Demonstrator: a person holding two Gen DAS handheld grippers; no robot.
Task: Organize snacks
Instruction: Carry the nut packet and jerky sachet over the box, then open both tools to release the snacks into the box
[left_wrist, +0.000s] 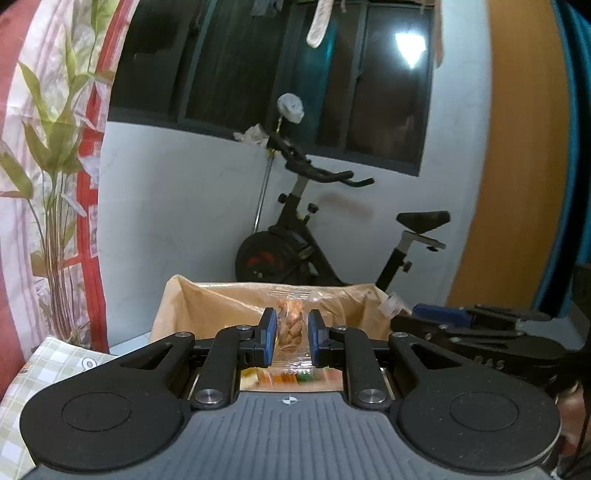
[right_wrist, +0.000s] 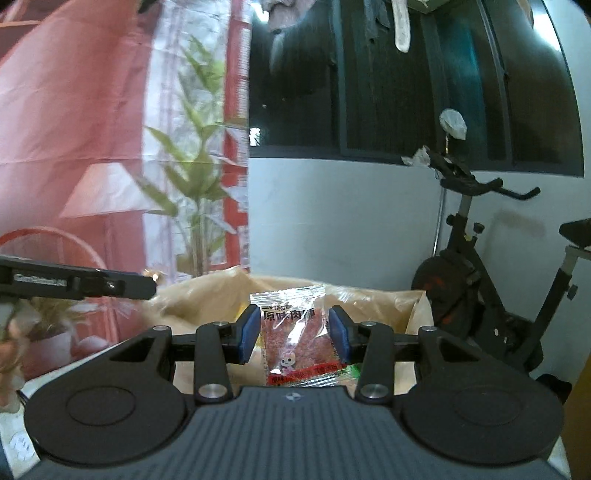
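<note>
Curtain (left_wrist: 55, 166) with a leaf print filled the left of both views. At lower centre the left gripper (left_wrist: 291, 338) pinched a clear twisted-pastry packet (left_wrist: 291, 325), and the right gripper (right_wrist: 291, 334) clamped a red jerky packet (right_wrist: 295, 336), both before the paper-lined box (left_wrist: 221, 302). Carrying looked under way; next, each packet probably needed releasing into its place.

A table (left_wrist: 122, 349) showed only as a pale strip at lower left of the left view. On it sat a paper-lined box (left_wrist: 207, 299) and, at the far left edge, a checked cloth (left_wrist: 33, 373).
</note>
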